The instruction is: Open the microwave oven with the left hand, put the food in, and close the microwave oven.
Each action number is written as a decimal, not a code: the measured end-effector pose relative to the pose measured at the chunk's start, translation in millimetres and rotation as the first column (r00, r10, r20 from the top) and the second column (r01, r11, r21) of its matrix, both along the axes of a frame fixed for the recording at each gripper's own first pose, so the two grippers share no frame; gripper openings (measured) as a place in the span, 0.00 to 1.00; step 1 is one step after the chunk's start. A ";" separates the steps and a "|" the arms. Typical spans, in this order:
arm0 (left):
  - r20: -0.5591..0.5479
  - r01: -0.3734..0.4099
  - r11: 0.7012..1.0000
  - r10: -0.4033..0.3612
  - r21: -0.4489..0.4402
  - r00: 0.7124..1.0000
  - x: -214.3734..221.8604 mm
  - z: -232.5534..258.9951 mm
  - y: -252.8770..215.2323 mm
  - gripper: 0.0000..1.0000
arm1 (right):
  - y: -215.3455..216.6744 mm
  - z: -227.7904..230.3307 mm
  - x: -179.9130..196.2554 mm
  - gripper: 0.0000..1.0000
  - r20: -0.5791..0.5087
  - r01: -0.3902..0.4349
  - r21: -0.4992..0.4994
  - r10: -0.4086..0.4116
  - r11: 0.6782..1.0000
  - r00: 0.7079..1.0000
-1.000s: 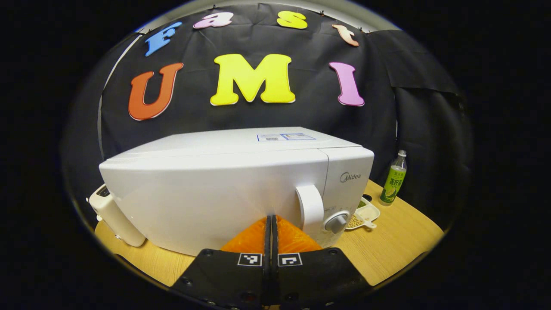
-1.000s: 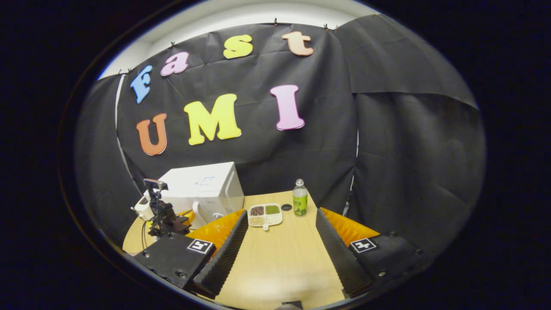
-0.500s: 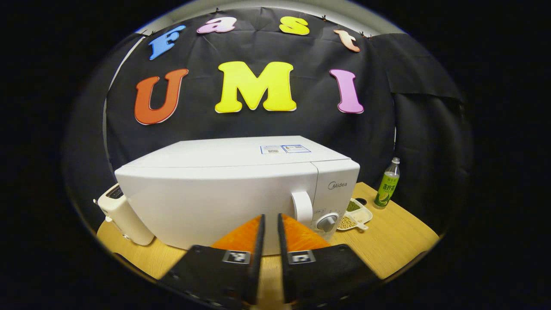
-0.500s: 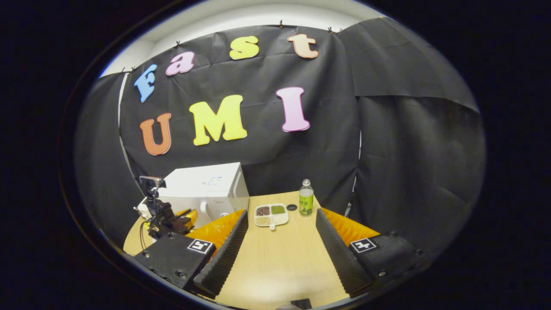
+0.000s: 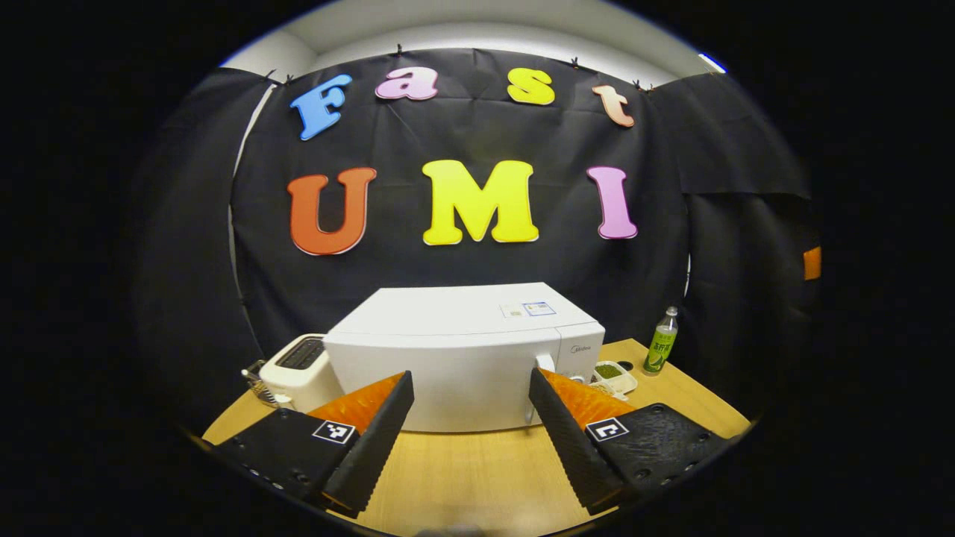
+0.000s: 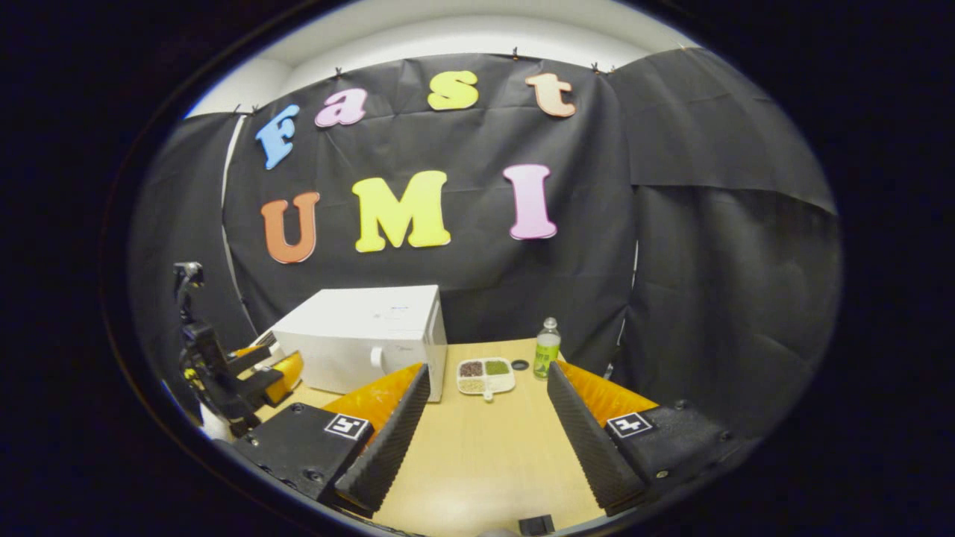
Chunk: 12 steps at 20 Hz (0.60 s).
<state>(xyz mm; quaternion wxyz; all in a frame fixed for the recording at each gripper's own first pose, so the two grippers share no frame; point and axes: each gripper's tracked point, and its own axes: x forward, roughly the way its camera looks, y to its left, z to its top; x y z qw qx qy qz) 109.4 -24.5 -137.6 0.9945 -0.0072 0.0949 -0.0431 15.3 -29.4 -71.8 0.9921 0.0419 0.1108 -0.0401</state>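
Note:
The white microwave (image 5: 455, 365) (image 6: 365, 335) stands at the back of the wooden table with its door closed; its handle (image 5: 544, 363) (image 6: 377, 356) sits right of the door. A white divided tray of food (image 6: 485, 374) (image 5: 615, 373) lies on the table to the microwave's right. My left gripper (image 5: 471, 406) is open, held back from the microwave's front with nothing between its fingers; it also appears far off in the right gripper view (image 6: 257, 373). My right gripper (image 6: 485, 403) is open above the table, well short of the tray.
A green-labelled bottle (image 6: 547, 350) (image 5: 660, 350) stands at the back right beside a dark cap (image 6: 520, 365). A white toaster (image 5: 298, 369) sits left of the microwave. Bare wooden table (image 6: 477, 455) stretches in front of both grippers.
The left gripper went from shut near the microwave door to wide open, and drew back and up from the microwave. The right gripper stayed open and shifted only slightly.

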 end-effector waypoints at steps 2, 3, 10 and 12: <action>0.009 -0.026 1.000 0.026 -0.010 1.000 -32.3 20.7 26.1 0.96 | 15.8 3.2 -1.7 0.92 0.029 -0.017 -0.007 0.017 1.000 0.999; 0.013 -0.031 0.999 0.032 -0.014 0.999 -47.9 30.3 36.9 0.96 | 25.7 2.5 -2.5 0.92 0.040 -0.027 -0.005 0.027 1.000 0.999; 0.100 -0.074 0.997 0.074 0.000 0.992 -118.4 90.9 88.0 0.96 | 71.8 10.9 -5.5 0.92 0.093 -0.096 0.003 0.095 0.995 0.991; 0.128 -0.087 0.996 0.086 0.005 0.988 -125.8 100.2 95.5 0.96 | 80.9 16.0 -6.1 0.92 0.107 -0.109 0.004 0.108 0.994 0.988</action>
